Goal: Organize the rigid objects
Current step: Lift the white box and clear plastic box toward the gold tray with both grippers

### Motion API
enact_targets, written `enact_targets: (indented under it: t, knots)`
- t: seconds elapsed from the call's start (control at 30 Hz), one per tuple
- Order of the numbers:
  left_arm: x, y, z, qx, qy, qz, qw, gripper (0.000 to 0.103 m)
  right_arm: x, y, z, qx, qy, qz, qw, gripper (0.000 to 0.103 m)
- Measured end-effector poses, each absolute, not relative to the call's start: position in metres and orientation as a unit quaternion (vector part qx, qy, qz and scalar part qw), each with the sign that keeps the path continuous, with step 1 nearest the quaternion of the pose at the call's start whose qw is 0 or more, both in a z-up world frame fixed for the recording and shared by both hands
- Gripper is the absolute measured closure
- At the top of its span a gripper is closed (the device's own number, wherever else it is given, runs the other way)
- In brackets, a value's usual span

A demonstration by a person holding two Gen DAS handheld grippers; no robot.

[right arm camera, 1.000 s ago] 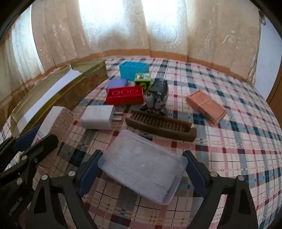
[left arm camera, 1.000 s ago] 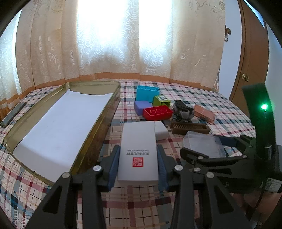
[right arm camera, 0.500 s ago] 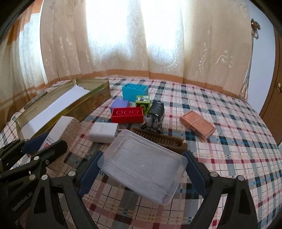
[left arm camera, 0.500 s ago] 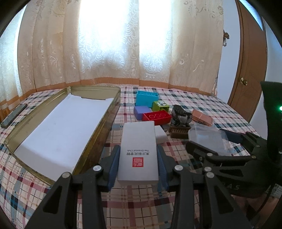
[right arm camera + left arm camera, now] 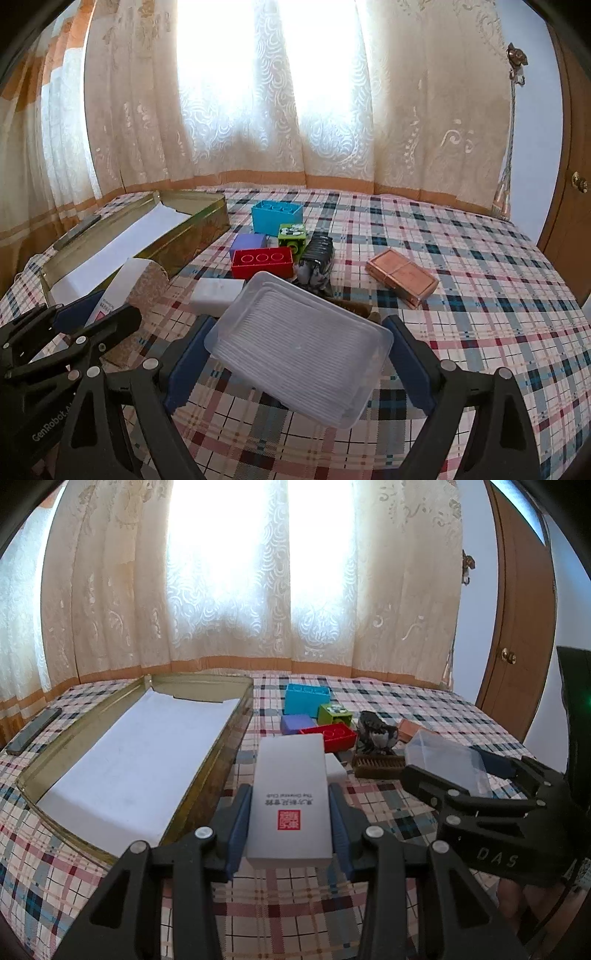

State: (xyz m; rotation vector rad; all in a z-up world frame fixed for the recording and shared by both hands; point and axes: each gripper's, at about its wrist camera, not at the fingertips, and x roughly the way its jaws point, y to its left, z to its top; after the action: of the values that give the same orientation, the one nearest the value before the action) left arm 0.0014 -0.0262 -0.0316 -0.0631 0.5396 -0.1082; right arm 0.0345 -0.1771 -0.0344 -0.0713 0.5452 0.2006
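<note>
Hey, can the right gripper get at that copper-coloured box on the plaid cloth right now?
Probably not yet: the right gripper is already shut on the clear plastic box, so its fingers are full. The copper box itself lies apart, nothing over it.

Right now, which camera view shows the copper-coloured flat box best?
The right wrist view: the copper-coloured flat box lies whole and unobstructed on the checked bedcover. The left wrist view shows only a small corner of it, behind the clear plastic box that the right gripper holds.
</note>
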Motion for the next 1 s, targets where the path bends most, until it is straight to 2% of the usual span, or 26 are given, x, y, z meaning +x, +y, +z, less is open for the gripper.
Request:
enact_targets:
  t: [1.0]
  knots:
    - [-0.024,-0.034,-0.023,-0.001,0.194,-0.045,0.980,0.063,0.011,-0.189,-0.021,-0.017,0.200,0.085,0.976,0.011]
